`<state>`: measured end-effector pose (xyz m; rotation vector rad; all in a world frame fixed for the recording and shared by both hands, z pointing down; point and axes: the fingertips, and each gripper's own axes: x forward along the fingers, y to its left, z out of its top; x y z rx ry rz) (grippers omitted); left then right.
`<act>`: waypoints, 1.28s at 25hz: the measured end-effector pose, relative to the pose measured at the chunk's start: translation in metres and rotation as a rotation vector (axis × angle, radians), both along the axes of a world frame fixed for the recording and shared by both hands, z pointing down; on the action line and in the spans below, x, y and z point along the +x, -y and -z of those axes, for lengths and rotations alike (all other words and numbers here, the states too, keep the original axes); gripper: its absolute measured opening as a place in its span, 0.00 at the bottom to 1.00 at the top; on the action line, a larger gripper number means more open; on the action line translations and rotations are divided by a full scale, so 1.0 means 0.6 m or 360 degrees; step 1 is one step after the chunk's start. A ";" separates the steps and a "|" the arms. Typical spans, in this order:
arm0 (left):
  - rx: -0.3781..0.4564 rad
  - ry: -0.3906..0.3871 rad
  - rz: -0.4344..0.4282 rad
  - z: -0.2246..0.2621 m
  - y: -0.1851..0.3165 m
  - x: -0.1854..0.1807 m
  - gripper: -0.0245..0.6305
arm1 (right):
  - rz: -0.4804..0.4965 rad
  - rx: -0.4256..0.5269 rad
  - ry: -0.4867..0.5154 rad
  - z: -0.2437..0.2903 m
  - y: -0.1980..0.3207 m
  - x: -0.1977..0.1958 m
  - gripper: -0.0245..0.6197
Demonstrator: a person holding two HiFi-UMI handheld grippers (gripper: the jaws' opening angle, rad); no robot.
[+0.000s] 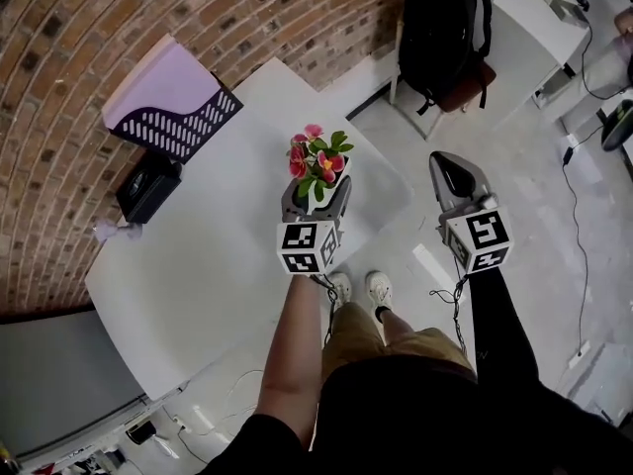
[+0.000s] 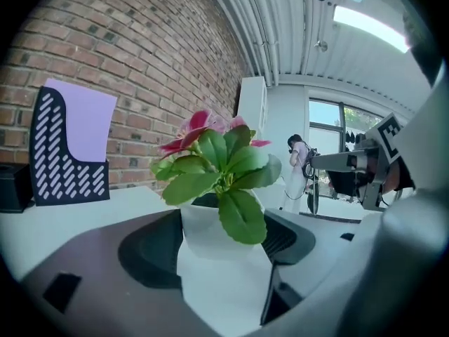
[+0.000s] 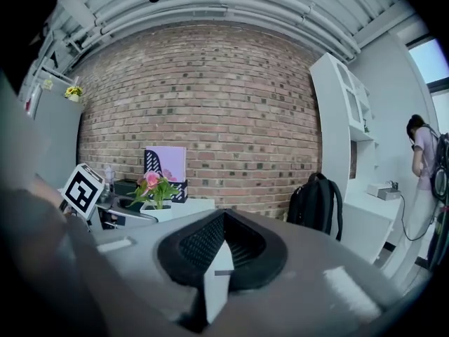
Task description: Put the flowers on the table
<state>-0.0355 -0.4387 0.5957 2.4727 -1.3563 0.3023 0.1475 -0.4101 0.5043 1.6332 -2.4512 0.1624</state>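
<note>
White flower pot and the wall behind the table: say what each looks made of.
White flower pot: smooth, matte, even white surface, likely plastic or ceramic; the look leaves it open. Wall: red-brown brick with pale mortar joints, rough and unpainted.

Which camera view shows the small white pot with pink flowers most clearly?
The left gripper view: the small white pot of pink flowers fills the centre, clamped between the jaws of the left gripper. The head view shows it small, from above; the right gripper view shows it tiny, far left.
</note>
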 end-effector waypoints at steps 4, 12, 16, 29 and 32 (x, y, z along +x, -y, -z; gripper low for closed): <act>-0.0097 0.0023 -0.0021 -0.048 0.006 0.019 0.55 | -0.0021 -0.0039 -0.0036 -0.024 -0.005 0.019 0.04; -0.0234 0.0065 -0.0042 -0.109 0.020 0.031 0.55 | -0.0027 -0.0084 -0.0020 -0.042 0.008 0.019 0.04; -0.0265 0.0101 -0.0049 -0.131 0.020 0.034 0.55 | -0.0017 -0.0106 -0.0031 -0.055 0.010 0.017 0.04; -0.0270 0.0185 -0.0054 -0.171 0.017 0.040 0.55 | -0.0028 -0.0150 -0.0037 -0.080 0.013 0.024 0.04; -0.0262 0.0184 -0.0072 -0.170 0.017 0.043 0.55 | -0.0026 -0.0144 -0.0034 -0.077 0.015 0.023 0.04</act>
